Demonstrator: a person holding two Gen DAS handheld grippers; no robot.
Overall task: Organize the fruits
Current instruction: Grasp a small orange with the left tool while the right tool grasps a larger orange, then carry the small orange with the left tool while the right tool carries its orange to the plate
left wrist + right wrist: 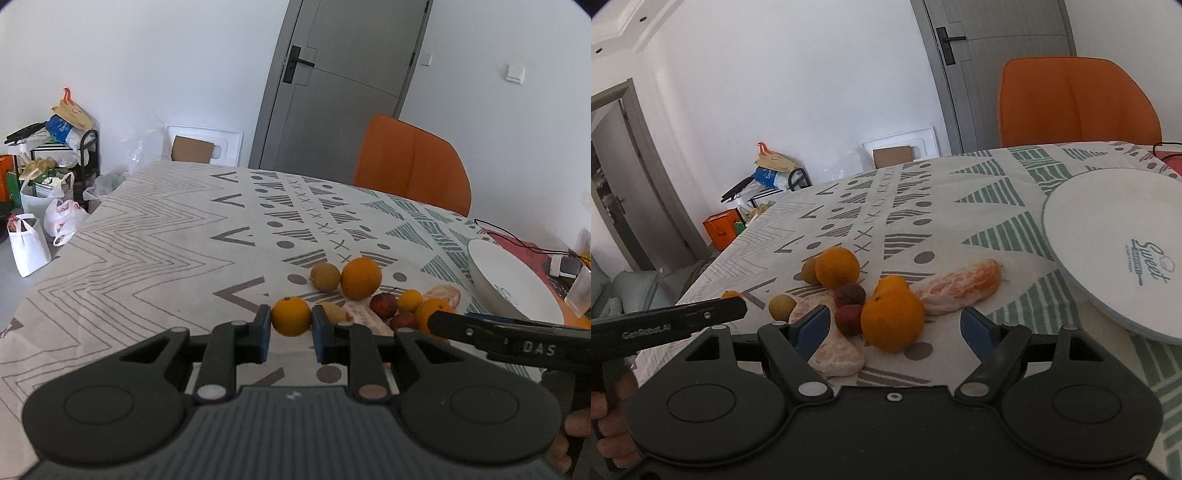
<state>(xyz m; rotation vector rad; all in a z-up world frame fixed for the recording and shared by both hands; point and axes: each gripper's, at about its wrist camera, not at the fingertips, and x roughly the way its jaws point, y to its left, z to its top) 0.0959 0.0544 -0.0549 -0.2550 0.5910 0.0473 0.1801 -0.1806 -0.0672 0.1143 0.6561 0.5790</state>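
Left claw [291, 332] is clamped on a small orange [291, 316], left of the fruit pile [864, 295]; right claw [894, 326] spread wide around another orange [893, 319].

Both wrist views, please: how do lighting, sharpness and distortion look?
Left wrist view: soft even daylight, the small orange sharp, the door bowed by fisheye, corners dark. Right wrist view: similar light, the plate stretched at the edge, no glare.

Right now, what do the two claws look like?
Both are black plastic. The left claw and right claw each have two fingers tipped with blue pads, silver round pins at the joints, and a ribbed black body behind. Seen from the side, each claw carries white lettering. No cables or sleeves show.
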